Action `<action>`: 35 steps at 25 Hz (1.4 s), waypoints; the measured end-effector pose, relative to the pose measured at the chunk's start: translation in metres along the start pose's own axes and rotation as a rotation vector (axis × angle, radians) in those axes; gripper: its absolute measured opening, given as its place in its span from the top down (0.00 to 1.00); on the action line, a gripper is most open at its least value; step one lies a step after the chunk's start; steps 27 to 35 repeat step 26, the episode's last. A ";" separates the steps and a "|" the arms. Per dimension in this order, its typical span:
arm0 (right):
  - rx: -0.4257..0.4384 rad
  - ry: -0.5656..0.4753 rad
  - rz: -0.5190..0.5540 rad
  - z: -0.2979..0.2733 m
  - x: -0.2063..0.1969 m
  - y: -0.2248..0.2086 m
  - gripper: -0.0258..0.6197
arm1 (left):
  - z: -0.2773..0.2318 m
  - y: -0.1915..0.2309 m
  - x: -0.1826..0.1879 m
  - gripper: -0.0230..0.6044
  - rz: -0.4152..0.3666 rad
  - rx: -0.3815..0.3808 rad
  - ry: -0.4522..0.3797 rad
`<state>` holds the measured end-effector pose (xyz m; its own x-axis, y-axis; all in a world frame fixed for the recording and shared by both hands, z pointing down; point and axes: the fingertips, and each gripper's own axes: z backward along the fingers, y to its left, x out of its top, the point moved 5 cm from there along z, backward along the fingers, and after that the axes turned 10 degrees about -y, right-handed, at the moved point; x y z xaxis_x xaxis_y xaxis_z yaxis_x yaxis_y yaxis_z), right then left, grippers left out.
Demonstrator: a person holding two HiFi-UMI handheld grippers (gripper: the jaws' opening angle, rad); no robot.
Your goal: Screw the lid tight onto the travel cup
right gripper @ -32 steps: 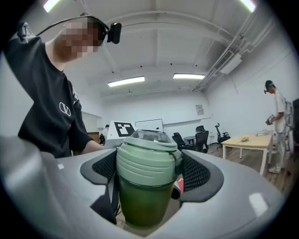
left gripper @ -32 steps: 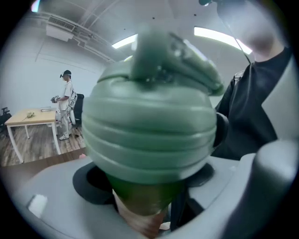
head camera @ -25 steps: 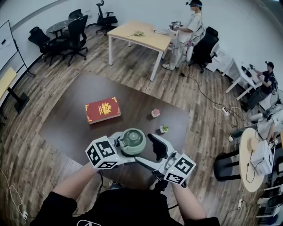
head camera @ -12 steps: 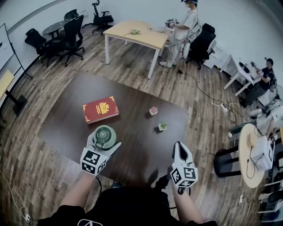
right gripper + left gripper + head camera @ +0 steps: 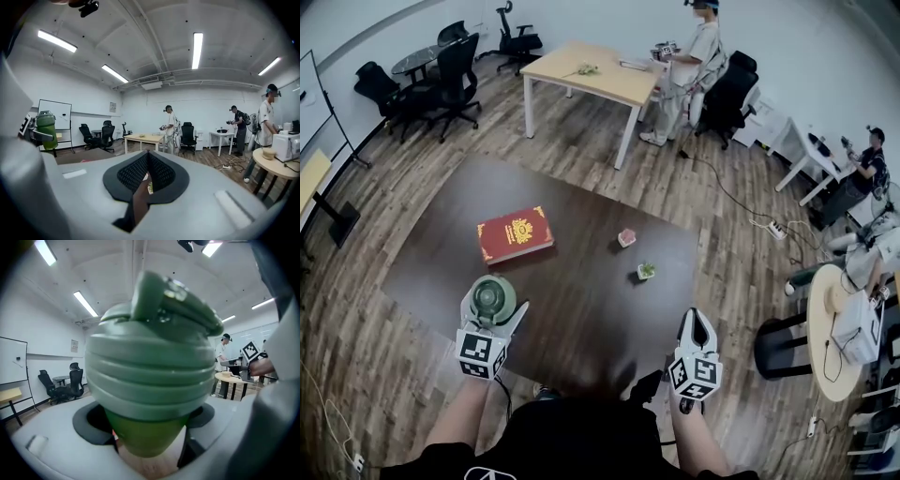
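The green travel cup (image 5: 492,296) with its ribbed lid on stands upright between the jaws of my left gripper (image 5: 494,306), held above the front left corner of the dark table (image 5: 581,300). In the left gripper view the lid (image 5: 150,366) fills the frame over the darker green body (image 5: 143,437), with the pads (image 5: 86,425) against its sides. My right gripper (image 5: 696,323) hovers off the table's front right, well apart from the cup. Its jaws are shut with nothing between them (image 5: 147,157). From there the cup (image 5: 46,129) shows small at the far left.
On the table lie a red book (image 5: 516,234), a small pink object (image 5: 626,237) and a small green one (image 5: 646,271). Behind it stand a light wooden table (image 5: 595,75), office chairs (image 5: 455,66) and a person (image 5: 694,56).
My right gripper has come off the lid, drawn back to the right and shut. My left gripper has carried the cup left, toward the table's front left corner.
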<state>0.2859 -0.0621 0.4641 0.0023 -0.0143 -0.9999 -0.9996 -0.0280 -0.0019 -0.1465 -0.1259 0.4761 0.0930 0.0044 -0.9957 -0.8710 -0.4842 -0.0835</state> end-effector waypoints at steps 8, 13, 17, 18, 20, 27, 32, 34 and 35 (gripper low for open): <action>-0.018 -0.003 0.011 0.000 0.000 -0.007 0.95 | 0.003 0.002 0.002 0.32 -0.022 0.018 -0.009; -0.020 0.001 0.004 0.003 0.000 -0.007 0.95 | 0.005 0.004 0.002 0.32 -0.023 0.025 -0.004; -0.020 0.000 -0.002 0.004 -0.001 -0.007 0.95 | 0.006 0.004 -0.001 0.32 -0.024 0.026 0.001; -0.021 0.000 -0.004 0.004 -0.001 -0.007 0.95 | 0.006 0.004 -0.001 0.32 -0.024 0.026 0.002; -0.022 0.000 -0.009 0.003 -0.002 -0.007 0.95 | 0.006 0.005 -0.002 0.32 -0.019 0.028 0.006; -0.020 0.000 -0.015 0.004 0.002 -0.007 0.95 | 0.008 0.003 -0.001 0.32 -0.018 0.029 0.015; -0.020 0.000 -0.015 0.004 0.002 -0.007 0.95 | 0.008 0.003 -0.001 0.32 -0.018 0.029 0.015; -0.020 0.000 -0.015 0.004 0.002 -0.007 0.95 | 0.008 0.003 -0.001 0.32 -0.018 0.029 0.015; -0.020 0.000 -0.015 0.004 0.002 -0.007 0.95 | 0.008 0.003 -0.001 0.32 -0.018 0.029 0.015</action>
